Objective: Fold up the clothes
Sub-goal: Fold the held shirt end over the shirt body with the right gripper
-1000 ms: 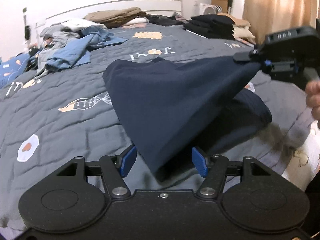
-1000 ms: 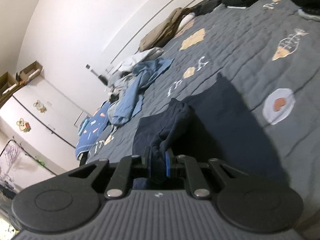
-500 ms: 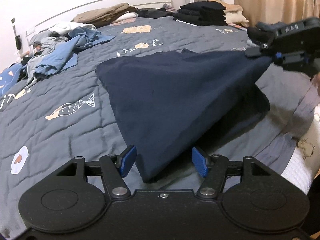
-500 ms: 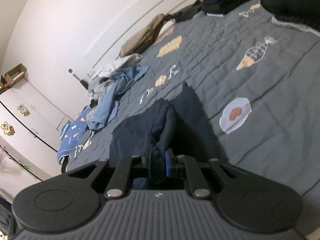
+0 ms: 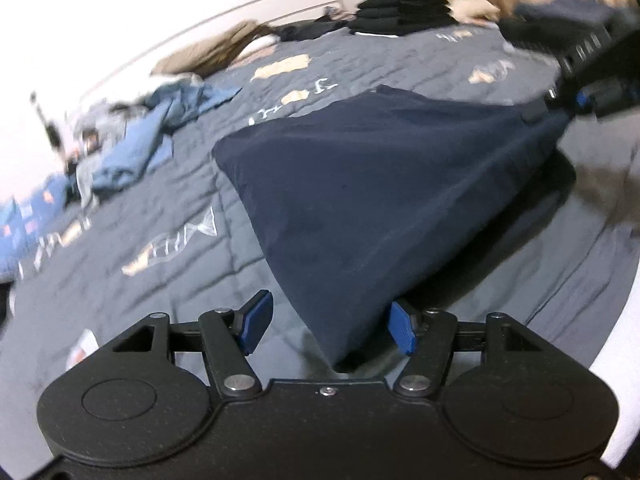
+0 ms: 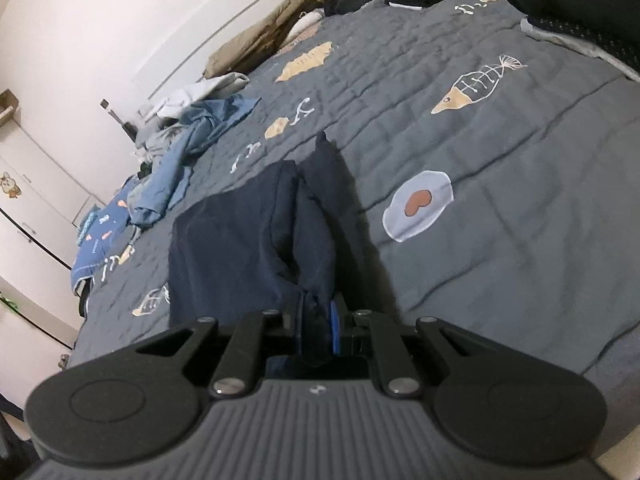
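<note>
Navy garment [image 5: 384, 200] pinched by right claw [image 6: 316, 328]; left claw [image 5: 330, 330] spread, angled downward.

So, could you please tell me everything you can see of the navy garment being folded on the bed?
The navy garment is plain dark blue, matte, soft-looking cloth with no visible print. Its far part rests on the grey quilt; the near part is lifted taut. The right gripper pinches one bunched corner. Another corner hangs between the left gripper's pads, which stand apart without pressing it. Which garment it is cannot be told.
</note>
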`<state>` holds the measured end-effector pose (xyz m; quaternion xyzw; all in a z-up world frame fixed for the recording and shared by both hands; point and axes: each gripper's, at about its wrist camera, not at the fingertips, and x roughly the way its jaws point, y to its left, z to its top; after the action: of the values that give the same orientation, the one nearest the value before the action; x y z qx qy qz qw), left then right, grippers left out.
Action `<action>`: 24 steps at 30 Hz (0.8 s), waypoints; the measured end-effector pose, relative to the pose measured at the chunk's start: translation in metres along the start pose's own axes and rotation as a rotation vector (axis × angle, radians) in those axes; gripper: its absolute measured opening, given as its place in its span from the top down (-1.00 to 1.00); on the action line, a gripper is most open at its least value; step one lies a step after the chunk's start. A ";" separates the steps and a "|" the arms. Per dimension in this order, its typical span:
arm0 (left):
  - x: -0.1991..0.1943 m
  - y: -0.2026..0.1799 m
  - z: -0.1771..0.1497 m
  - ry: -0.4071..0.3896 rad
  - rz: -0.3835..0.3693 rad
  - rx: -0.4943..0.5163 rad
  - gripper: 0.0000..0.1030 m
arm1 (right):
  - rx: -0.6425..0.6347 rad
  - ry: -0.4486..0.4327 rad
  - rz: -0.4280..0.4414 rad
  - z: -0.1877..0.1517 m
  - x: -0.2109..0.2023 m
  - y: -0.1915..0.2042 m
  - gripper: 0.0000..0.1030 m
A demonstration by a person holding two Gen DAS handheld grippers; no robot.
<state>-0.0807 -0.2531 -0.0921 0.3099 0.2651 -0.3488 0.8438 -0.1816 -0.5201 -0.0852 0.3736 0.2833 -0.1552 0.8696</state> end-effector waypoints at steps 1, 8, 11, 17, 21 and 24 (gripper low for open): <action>0.001 -0.003 0.000 -0.003 0.011 0.027 -0.18 | -0.003 0.001 -0.004 0.000 0.000 0.000 0.75; 0.007 -0.009 -0.004 0.008 -0.011 0.059 0.24 | -0.053 0.062 -0.040 -0.005 0.008 0.002 0.75; 0.009 -0.018 -0.008 0.000 0.012 0.143 0.42 | -0.038 0.067 -0.039 -0.006 0.010 -0.002 0.75; 0.000 -0.021 -0.010 -0.028 0.100 0.248 0.72 | -0.052 0.074 -0.024 -0.010 0.010 0.001 0.75; -0.009 -0.016 -0.011 -0.053 0.149 0.273 0.76 | -0.069 0.079 -0.009 -0.016 0.013 0.007 0.75; -0.007 -0.020 -0.014 -0.054 0.153 0.303 0.69 | -0.081 0.059 -0.016 -0.018 0.012 0.010 0.76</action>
<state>-0.1032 -0.2516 -0.1033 0.4432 0.1624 -0.3276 0.8184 -0.1738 -0.5007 -0.0965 0.3403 0.3177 -0.1397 0.8739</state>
